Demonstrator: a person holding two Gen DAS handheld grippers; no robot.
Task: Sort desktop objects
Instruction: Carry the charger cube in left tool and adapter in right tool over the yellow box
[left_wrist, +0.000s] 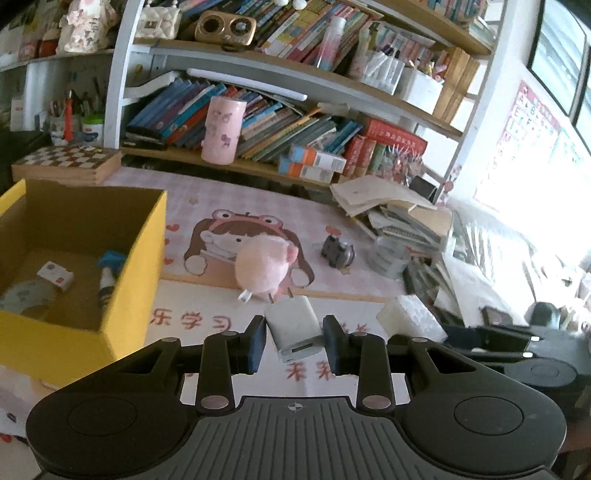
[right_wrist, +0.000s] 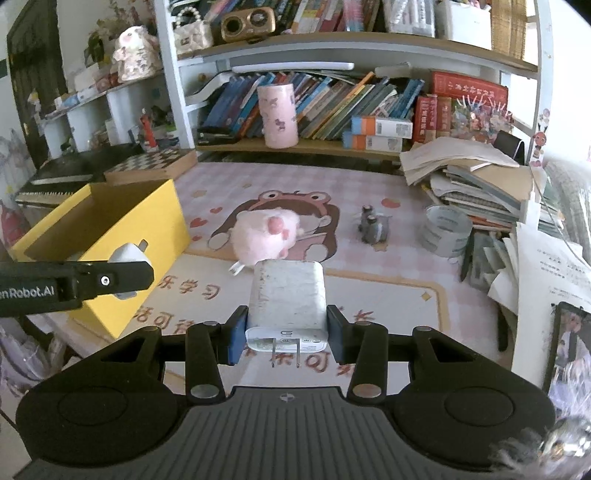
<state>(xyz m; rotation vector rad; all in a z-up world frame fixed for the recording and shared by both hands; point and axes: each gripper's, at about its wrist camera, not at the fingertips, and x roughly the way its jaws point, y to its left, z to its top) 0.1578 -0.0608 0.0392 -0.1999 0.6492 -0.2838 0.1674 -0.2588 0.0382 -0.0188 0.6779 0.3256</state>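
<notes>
My left gripper (left_wrist: 294, 341) is shut on a small white charger plug (left_wrist: 295, 328), held above the mat; it also shows at the left of the right wrist view (right_wrist: 127, 271), by the yellow box. My right gripper (right_wrist: 286, 332) is shut on a larger white charger (right_wrist: 287, 304) with its prongs pointing back at me. The open yellow box (left_wrist: 138, 266) (right_wrist: 147, 218) stands at the left and holds a small carton (left_wrist: 55, 275), a tube and a disc. A pink plush toy (left_wrist: 260, 267) (right_wrist: 266, 236) and a grey figurine (left_wrist: 338, 253) (right_wrist: 373, 227) sit on the mat.
A tape roll (right_wrist: 445, 230) and a stack of papers and books (right_wrist: 476, 181) crowd the right side. A chessboard box (right_wrist: 155, 164) lies behind the yellow box. A pink cylinder (right_wrist: 277, 114) stands on the bookshelf at the back. A white foam block (left_wrist: 410, 319) lies near the right.
</notes>
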